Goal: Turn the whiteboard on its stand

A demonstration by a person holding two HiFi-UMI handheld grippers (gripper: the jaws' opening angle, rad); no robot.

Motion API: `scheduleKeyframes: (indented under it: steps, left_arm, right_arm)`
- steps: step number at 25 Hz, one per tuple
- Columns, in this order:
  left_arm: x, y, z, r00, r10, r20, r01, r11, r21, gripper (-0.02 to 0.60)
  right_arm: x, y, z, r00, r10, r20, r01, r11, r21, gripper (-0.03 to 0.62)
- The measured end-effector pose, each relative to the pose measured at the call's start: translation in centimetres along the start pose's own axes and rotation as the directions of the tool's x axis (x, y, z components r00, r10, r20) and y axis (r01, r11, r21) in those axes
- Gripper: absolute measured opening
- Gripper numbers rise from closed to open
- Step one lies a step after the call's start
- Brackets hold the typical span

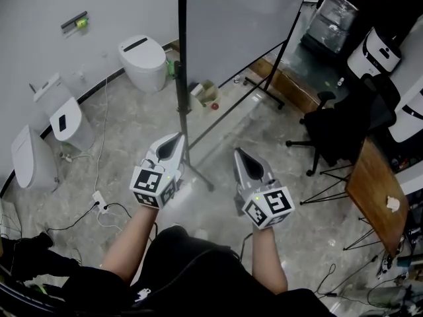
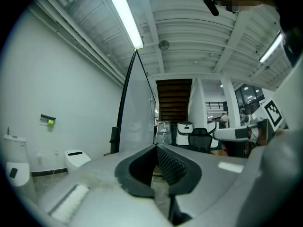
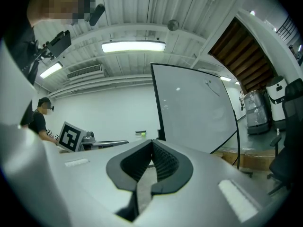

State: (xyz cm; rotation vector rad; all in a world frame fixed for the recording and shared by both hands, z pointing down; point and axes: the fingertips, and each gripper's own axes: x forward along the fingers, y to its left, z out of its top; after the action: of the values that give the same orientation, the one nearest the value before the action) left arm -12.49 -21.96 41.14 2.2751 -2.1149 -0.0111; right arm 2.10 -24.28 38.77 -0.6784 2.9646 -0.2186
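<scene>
One whiteboard (image 1: 238,25) stands on its black stand (image 1: 183,104) at the far middle of the room. From the head view it is seen nearly from its edge, w/ the white face turned to the right. The stand's legs spread on the marble floor (image 1: 132,117) toward near and right.

Both grippers are held level, near side of the board. The left gripper (image 1: 178,137) has its tip just left of the stand's upright post; if it touches, I cannot tell. Its jaws are pressed together, nothing btw. them. The right gripper (image 1: 237,152) is to the right of the post, apart from it, jaws also pressed together and empty.

On the left, by the wall, stand white toilets (image 1: 142,61), and cables (image 1: 99,203) lie on the floor. On the right are a black office chair (image 1: 344,127) and a wooden table (image 1: 377,190).
</scene>
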Motion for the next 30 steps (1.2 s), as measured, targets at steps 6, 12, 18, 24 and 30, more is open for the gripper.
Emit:
scheduleKeyframes:
  steps: [6,12,18,24,30]
  left_arm:
    - [1.4,1.0,-0.2,1.000,-0.017,-0.019,0.017,1.000,-0.005,0.003]
    - [2.9,2.8,-0.3,0.998,-0.058,-0.016,0.058,0.998,0.016,0.003]
    - [4.4,5.1,-0.4,0.995,-0.098,-0.020,0.098,0.995,-0.019,0.003]
    - [6.3,8.3,-0.8,0.994,-0.105,-0.025,0.105,0.994,-0.013,0.003]
    - [9.4,11.9,-0.7,0.995,-0.093,-0.042,0.094,0.994,0.045,0.007]
  right_arm:
    - [1.6,-0.2,-0.3,1.000,-0.002,-0.014,0.002,1.000,-0.003,0.009]
    - [3.3,-0.8,-0.1,0.999,-0.049,0.002,0.049,0.999,0.010,0.009]
    - [5.0,-0.8,0.5,0.994,-0.107,0.018,0.107,0.994,0.001,0.009]
    - [6.1,-0.4,0.2,0.988,-0.154,0.020,0.154,0.988,-0.007,0.009]
    - [6.7,-0.4,0.3,0.980,-0.197,0.027,0.197,0.980,-0.009,0.009]
